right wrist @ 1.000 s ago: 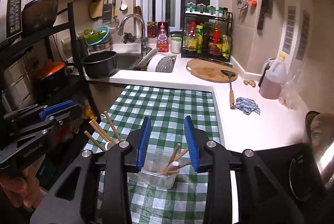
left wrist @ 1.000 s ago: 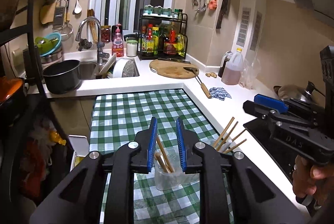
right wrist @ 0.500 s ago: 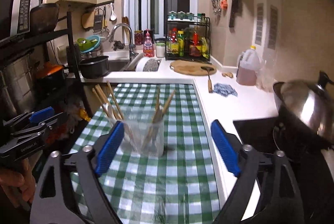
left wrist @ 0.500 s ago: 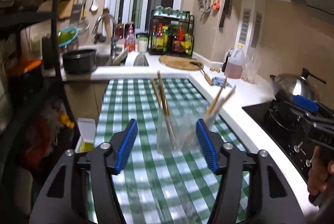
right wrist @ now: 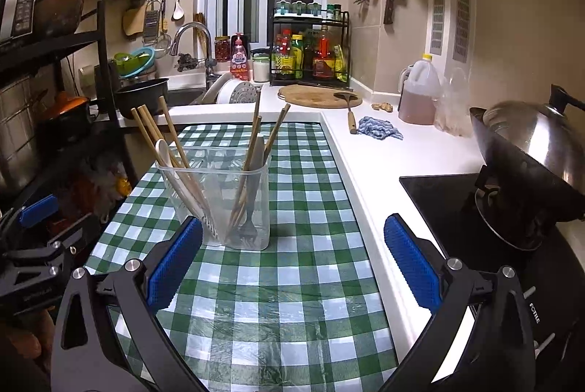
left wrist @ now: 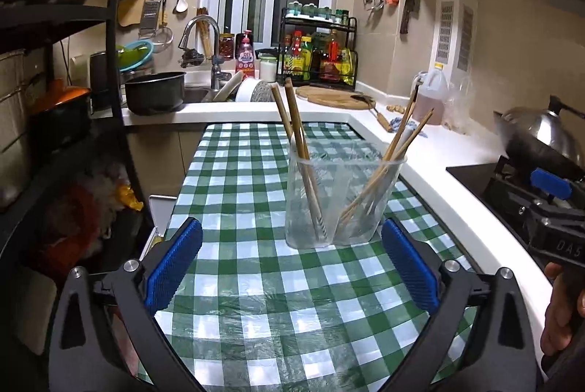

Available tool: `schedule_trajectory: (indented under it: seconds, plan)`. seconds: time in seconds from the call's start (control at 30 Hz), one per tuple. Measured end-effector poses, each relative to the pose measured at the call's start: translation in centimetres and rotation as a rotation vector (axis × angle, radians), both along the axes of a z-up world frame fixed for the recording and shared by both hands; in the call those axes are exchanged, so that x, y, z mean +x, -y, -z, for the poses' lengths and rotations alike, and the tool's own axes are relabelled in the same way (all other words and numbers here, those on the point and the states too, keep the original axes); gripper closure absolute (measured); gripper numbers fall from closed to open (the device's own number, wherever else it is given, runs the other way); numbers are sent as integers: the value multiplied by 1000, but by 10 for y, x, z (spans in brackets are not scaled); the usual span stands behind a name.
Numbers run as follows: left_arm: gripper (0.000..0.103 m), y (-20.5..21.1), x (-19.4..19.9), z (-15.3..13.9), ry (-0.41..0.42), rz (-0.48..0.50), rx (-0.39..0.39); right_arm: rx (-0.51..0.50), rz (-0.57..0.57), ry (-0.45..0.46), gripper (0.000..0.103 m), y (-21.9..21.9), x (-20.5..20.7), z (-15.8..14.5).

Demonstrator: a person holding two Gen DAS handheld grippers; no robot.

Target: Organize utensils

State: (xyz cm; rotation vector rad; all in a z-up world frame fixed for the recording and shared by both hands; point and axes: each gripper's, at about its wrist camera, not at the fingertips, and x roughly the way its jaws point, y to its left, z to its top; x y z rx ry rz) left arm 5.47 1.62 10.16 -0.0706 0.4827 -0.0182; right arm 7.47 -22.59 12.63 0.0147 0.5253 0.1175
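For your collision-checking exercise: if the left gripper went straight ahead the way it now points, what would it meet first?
Most likely the clear plastic utensil holder with its chopsticks, standing on the checked tablecloth directly ahead of the open left gripper. Depth is uncertain.

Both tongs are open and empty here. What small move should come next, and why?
Probably pull both back: the chopsticks, spoon and fork already stand in the holder, and left tongs and right tongs hold nothing.
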Motion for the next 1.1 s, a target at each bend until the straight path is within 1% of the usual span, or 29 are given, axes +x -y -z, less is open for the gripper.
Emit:
schedule_trajectory:
  seconds: [0.2,0.6,1.1]
  plan:
    - [8,0,-1,2,-7,-6,-9,1,9,-12,5,-2,2,8]
    - [8,-4,0,4,-13,-9,-29,-1,10,-9,5,-4,1,8]
    - [8,-2,0,5,-10,-5,-24,-3,9,-4,5,-4,1,8]
